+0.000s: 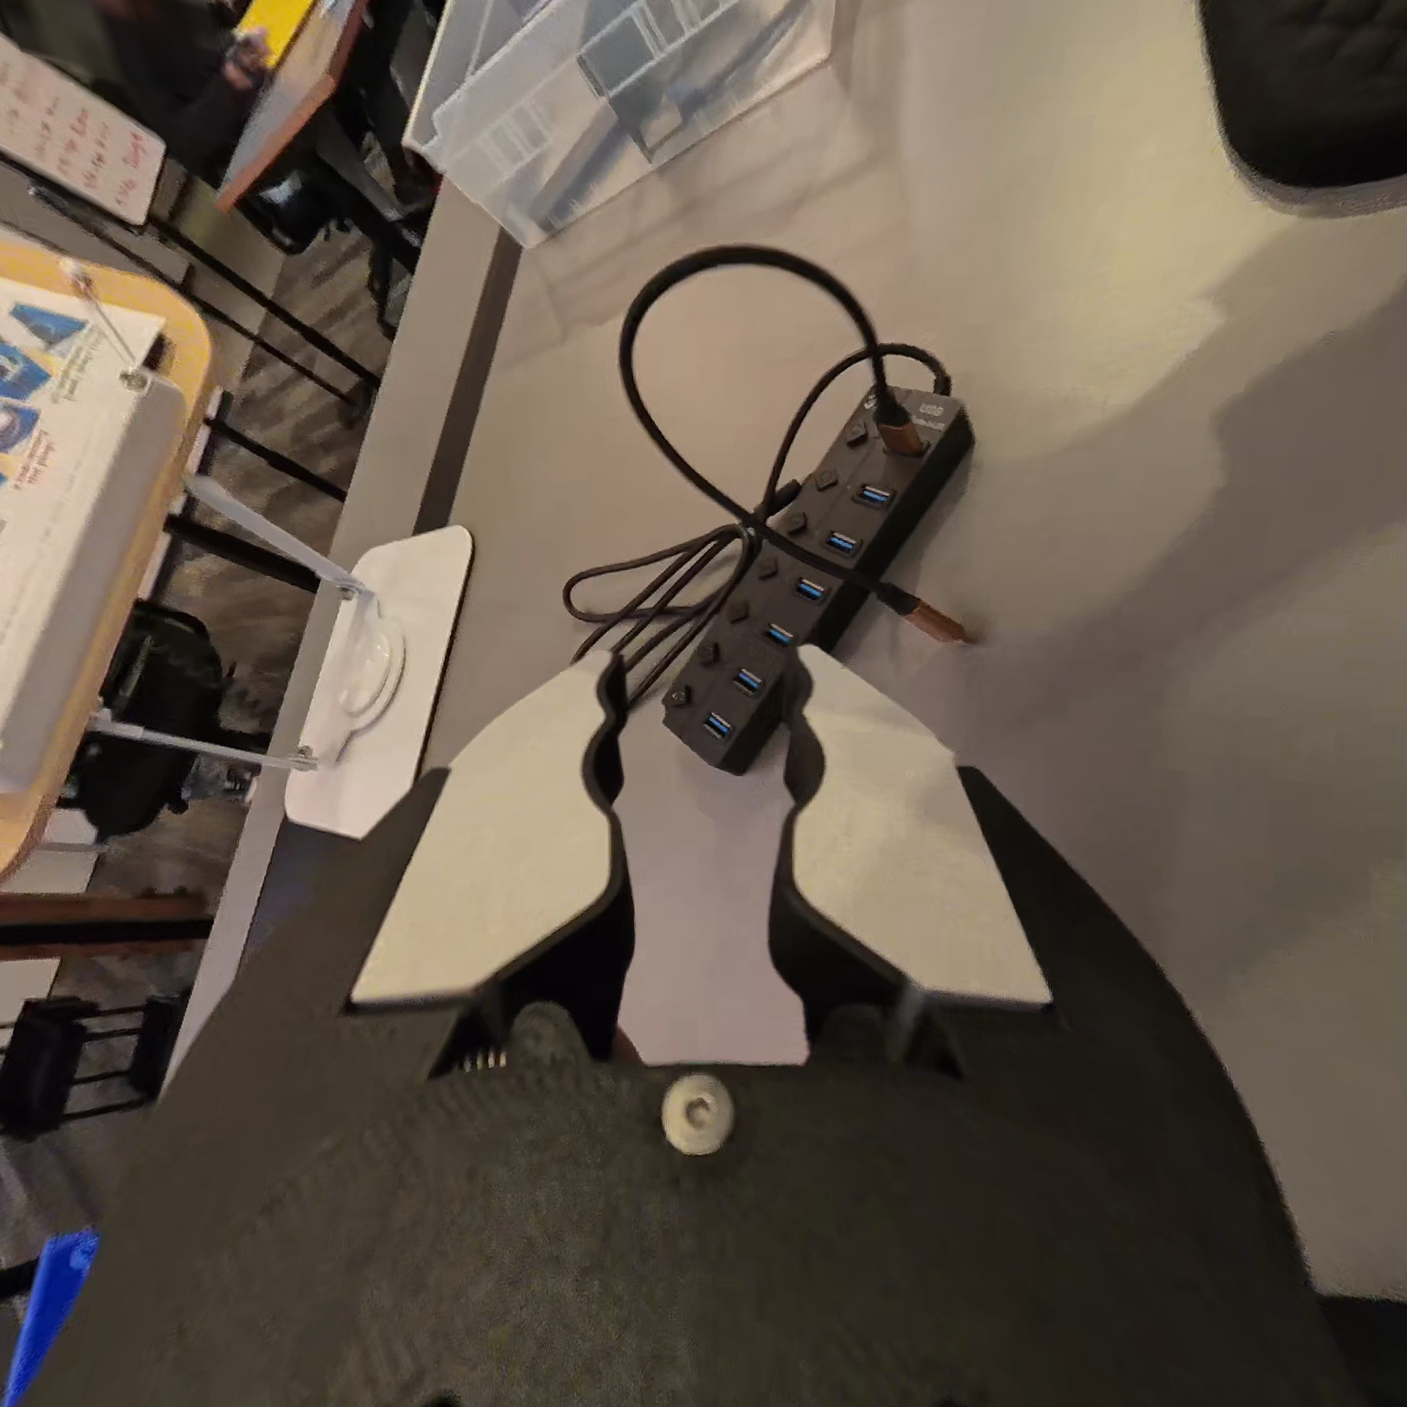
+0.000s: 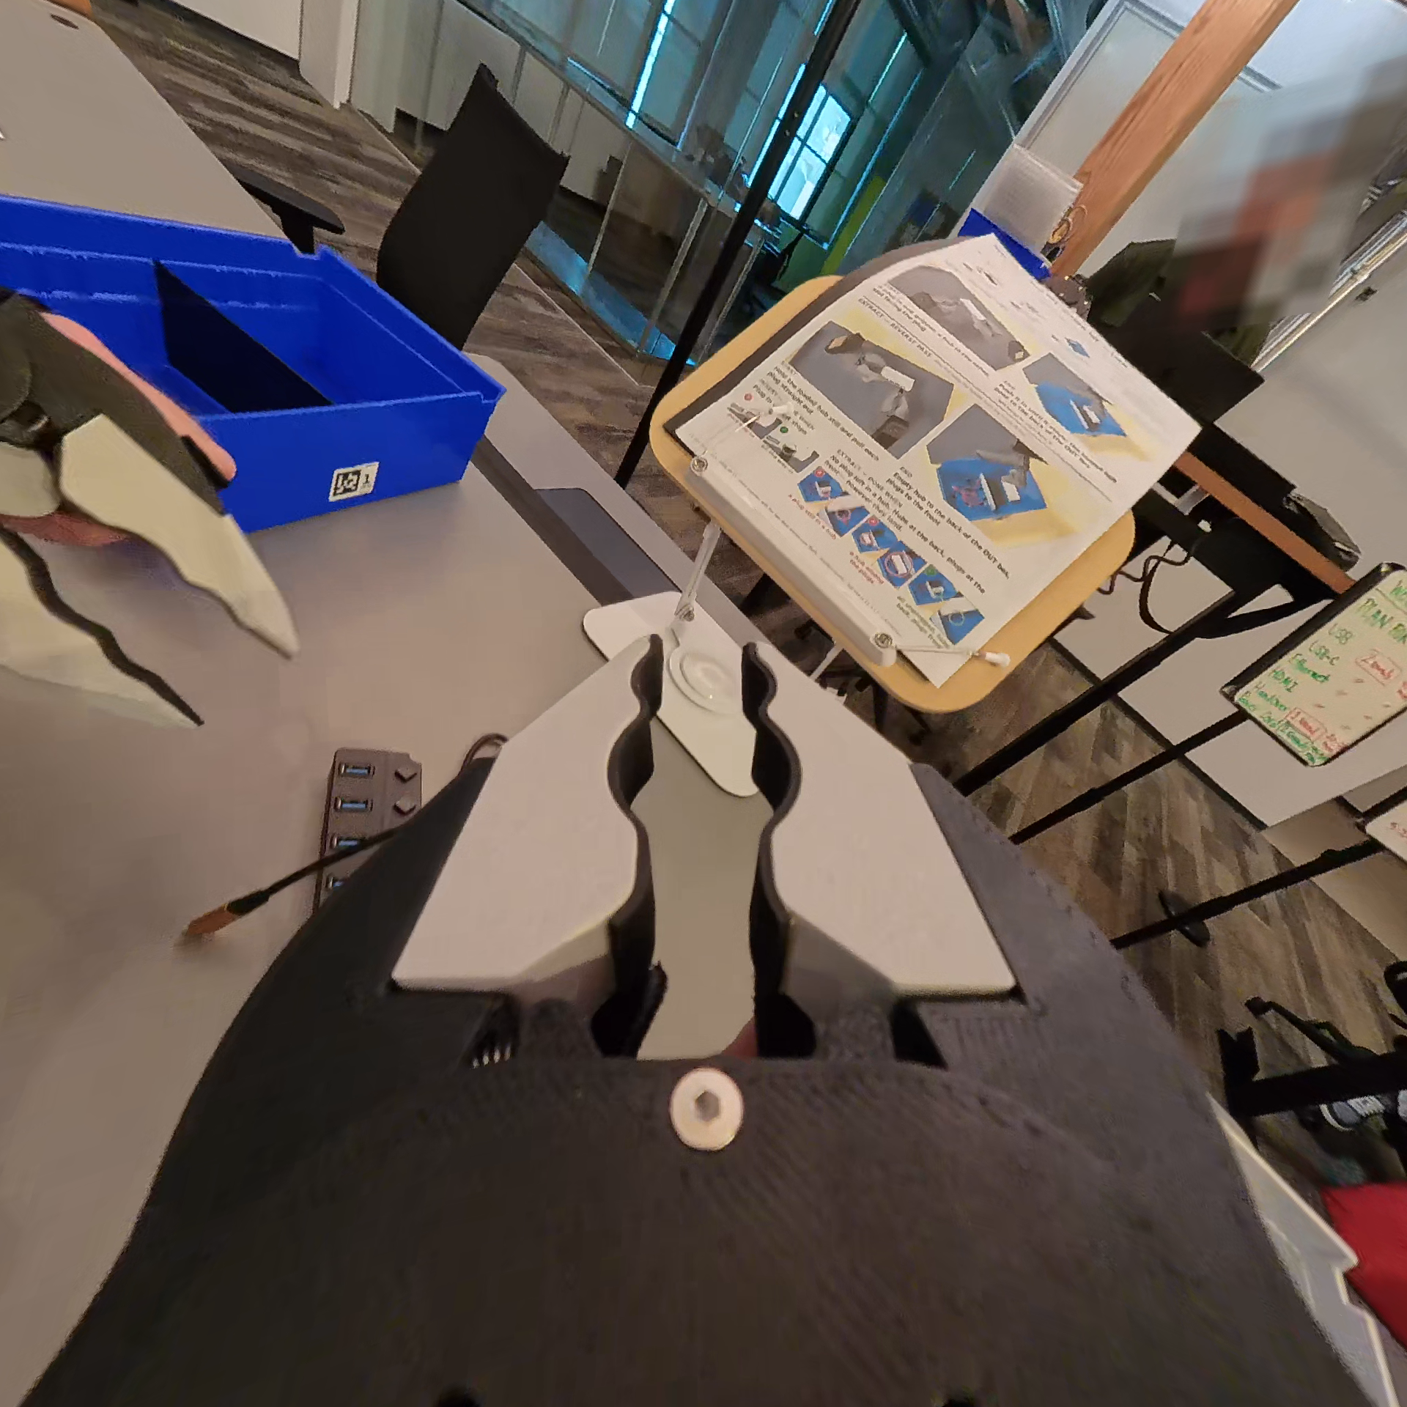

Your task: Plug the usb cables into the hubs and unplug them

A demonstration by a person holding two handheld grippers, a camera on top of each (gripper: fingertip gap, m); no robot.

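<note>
Left wrist view: my left gripper (image 1: 704, 670) hangs over the near end of the black USB hub (image 1: 818, 582), jaws apart and empty, straddling that end.
Hub: lies on the grey desk (image 1: 1066, 457), well in from its left edge, a row of blue ports facing up.
Cable: one copper-sleeved plug (image 1: 898, 438) sits in the far port; the free plug (image 1: 933, 618) lies on the desk just beside the hub's right side.
Right gripper (image 2: 700, 670): jaws apart, empty, aimed past the desk edge at the white stand base (image 2: 670, 670).
Judgement: I should clamp the hub's near end squarely to pin it, then bring the right gripper to the free plug.
Risk: the looped cable (image 1: 685, 426) may drag the hub.
</note>
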